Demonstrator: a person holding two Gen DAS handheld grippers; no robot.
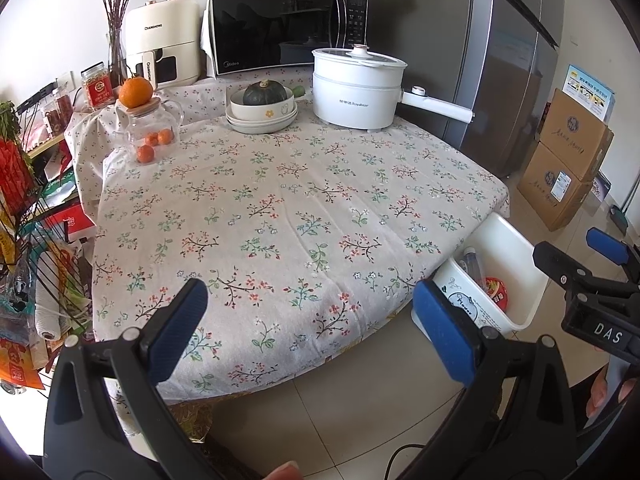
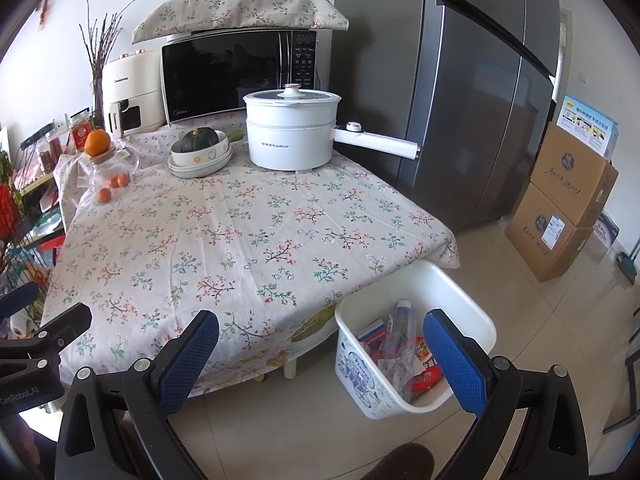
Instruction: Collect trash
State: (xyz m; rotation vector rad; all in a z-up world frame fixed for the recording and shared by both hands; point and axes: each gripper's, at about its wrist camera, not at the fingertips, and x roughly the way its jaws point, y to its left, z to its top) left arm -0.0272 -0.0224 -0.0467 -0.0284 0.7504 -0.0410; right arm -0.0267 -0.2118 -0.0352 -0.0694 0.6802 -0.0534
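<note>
A white plastic bin (image 2: 444, 292) stands on the tiled floor by the table's near right corner. It holds a clear plastic bottle (image 2: 397, 320), a red printed wrapper (image 2: 426, 366) and crumpled clear plastic. My right gripper (image 2: 322, 360) is open and holds nothing; it hovers low between the table corner and the bin. My left gripper (image 1: 312, 330) is open too, with nothing in it, over the front edge of the floral tablecloth (image 1: 280, 208). In the left wrist view the bin (image 1: 508, 240) and my right gripper (image 1: 576, 254) show at the right.
At the table's back stand a white electric pot (image 2: 290, 136), stacked bowls with a dark squash (image 2: 200, 152), a glass jar with oranges (image 2: 106, 172), a microwave (image 2: 236, 76) and an air fryer (image 2: 128, 92). A grey fridge (image 2: 480, 100) and cardboard boxes (image 2: 560, 216) are at the right; a cluttered wire rack (image 1: 24, 240) is at the left.
</note>
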